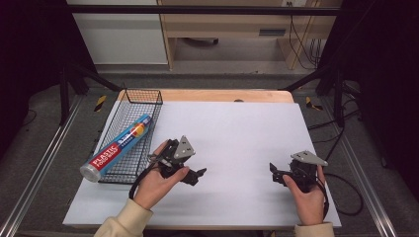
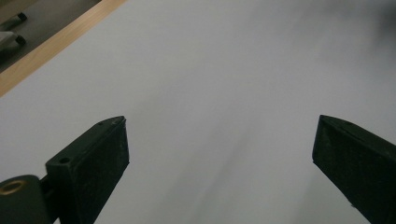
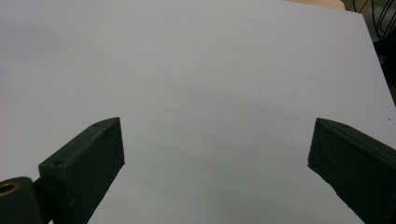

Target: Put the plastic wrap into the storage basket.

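A wide white sheet point(image 1: 237, 148) covers almost the whole tabletop point(image 1: 217, 95), with a strip of bare wood showing along the far edge. Over at the far left sits a black wire basket point(image 1: 143, 96), long side running near to far along the left edge of the sheet. Lying in it is a blue roll of plastic wrap point(image 1: 117, 147) with a red label band, set on a slant: its far end rests inside the basket, its silver near end pokes out over the basket's near left rim, above the sheet's left edge.

Now the hands. The left hand point(image 1: 157, 185) comes in from the near edge in a cream sleeve, holding the left claw point(image 1: 197, 175) just right of the basket's near corner, jaws pointing right. Grey three-cornered plate on top, cable looping down by the wrist. In the left gripper view the left claw point(image 2: 219, 149) is spread wide, nothing but blurred white sheet between the jaws.

Well to the right, the right hand point(image 1: 310, 197) holds the right claw point(image 1: 274, 174), jaws pointing left toward the other. From the right gripper view, the right claw point(image 3: 215, 149) is spread wide too, bare white sheet between, holding nothing.
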Motion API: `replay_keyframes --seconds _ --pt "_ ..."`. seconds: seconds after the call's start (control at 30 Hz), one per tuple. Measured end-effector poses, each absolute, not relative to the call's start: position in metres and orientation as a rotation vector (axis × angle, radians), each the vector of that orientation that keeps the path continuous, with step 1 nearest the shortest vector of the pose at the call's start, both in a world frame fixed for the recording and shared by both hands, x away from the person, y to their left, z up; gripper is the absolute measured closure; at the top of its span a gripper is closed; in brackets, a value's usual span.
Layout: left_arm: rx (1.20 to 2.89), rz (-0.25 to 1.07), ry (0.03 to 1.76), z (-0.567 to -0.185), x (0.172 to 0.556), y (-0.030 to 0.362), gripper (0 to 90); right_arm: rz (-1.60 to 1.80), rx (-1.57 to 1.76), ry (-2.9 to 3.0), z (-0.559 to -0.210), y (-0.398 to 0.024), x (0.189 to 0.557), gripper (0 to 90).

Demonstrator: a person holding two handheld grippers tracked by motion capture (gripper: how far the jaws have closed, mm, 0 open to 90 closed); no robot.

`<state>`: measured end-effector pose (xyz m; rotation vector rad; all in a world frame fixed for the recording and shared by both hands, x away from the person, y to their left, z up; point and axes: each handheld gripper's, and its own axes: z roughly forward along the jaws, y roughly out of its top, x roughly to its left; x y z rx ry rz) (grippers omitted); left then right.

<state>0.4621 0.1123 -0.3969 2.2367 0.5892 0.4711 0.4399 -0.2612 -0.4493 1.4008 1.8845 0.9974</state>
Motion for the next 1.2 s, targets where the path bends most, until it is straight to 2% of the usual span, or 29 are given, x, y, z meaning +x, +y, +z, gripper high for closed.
replay_keyframes --seconds 0.43,0.73,1.03,1.2 --pt "2.238 0.426 0.576 -0.43 0.465 0.116 3.9 0.991 1.401 1.89 -0.451 -0.262 0.439 4.1" --pt "2.19 0.447 0.549 -0.446 0.469 0.126 3.8 0.985 1.407 1.893 -0.451 -0.261 0.439 4.1" --pt "2.179 0.338 0.64 -0.464 0.475 0.135 3.7 0.978 1.397 1.899 -0.452 -0.26 0.438 3.9" --pt "2.137 0.335 0.632 -0.463 0.476 0.14 3.7 0.971 1.394 1.913 -0.454 -0.259 0.438 3.9"
